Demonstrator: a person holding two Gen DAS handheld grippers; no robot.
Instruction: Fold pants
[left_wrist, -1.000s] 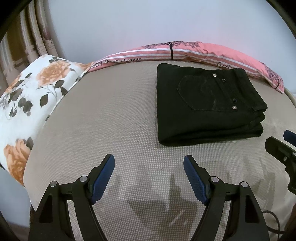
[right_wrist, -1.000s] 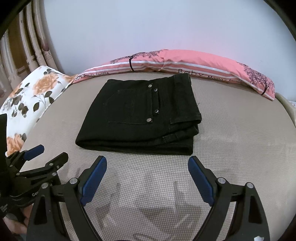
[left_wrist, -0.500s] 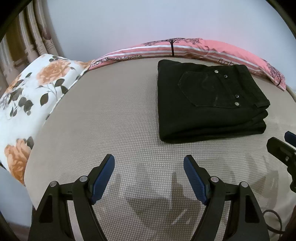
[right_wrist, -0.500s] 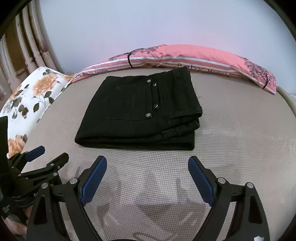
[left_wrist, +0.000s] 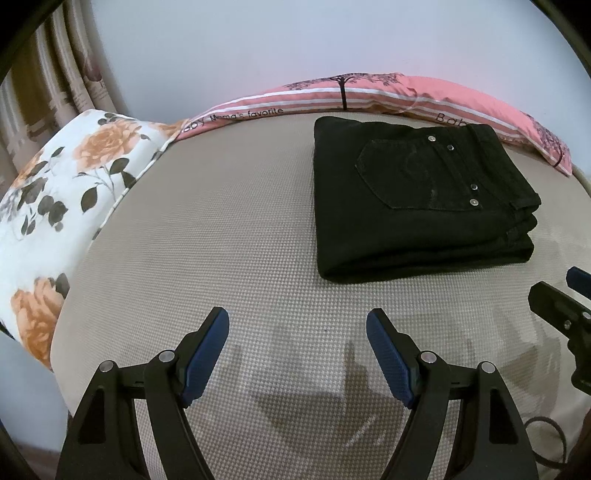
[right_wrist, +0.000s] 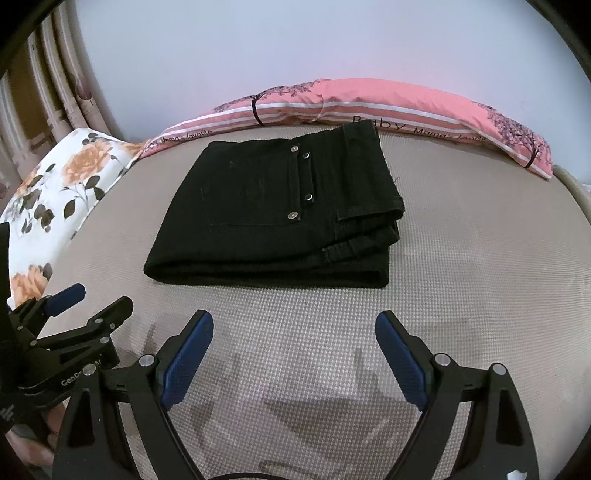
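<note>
Black pants (right_wrist: 273, 218) lie folded far on the beige mattress (right_wrist: 461, 277), unchanged from a second ago; left gripper (left_wrist: 297, 354) and right gripper (right_wrist: 295, 358) both hover wide, empty, near them.

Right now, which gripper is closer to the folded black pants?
Right, though only slightly. The right gripper hangs open almost straight in front of the folded black pants, short of their near edge. The left gripper sits open further toward the floral pillow side.
</note>
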